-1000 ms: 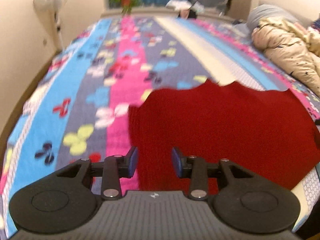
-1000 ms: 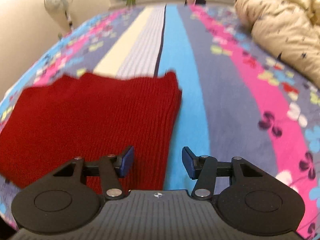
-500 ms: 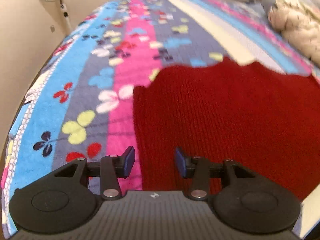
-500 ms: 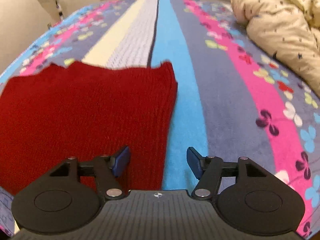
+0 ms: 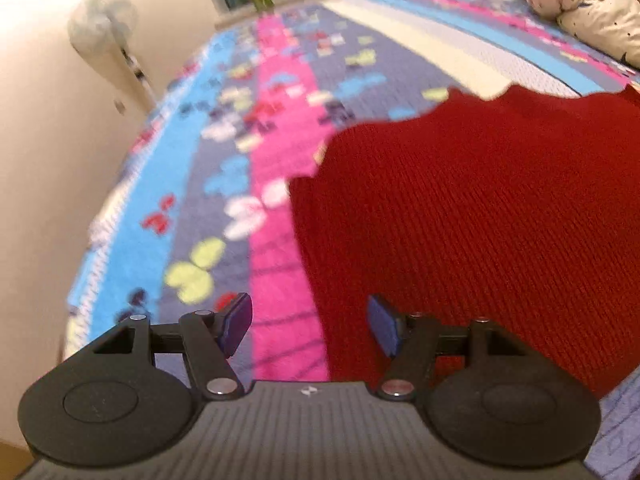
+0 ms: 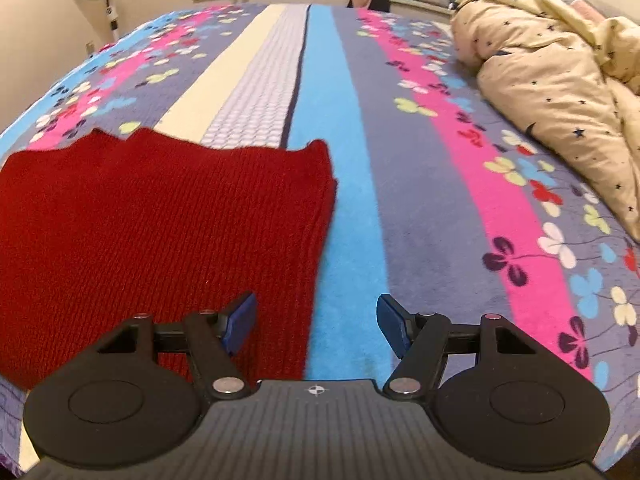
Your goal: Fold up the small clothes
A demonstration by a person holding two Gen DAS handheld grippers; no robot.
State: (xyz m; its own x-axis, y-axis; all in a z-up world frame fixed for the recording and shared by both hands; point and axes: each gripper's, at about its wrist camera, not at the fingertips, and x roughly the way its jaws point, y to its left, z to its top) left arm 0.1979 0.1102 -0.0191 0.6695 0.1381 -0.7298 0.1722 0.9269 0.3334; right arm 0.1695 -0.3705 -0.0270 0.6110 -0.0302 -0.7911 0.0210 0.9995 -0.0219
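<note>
The red knitted garment lies flat on the bed as a neat rectangle, apparently already folded at least once (how many layers, I cannot tell). The left tongs and right tongs gape empty, straddling its near side edges, so another fold likely remains.

Red garment ribbed knit, matt; bedspread fuzzy cloth.
</note>
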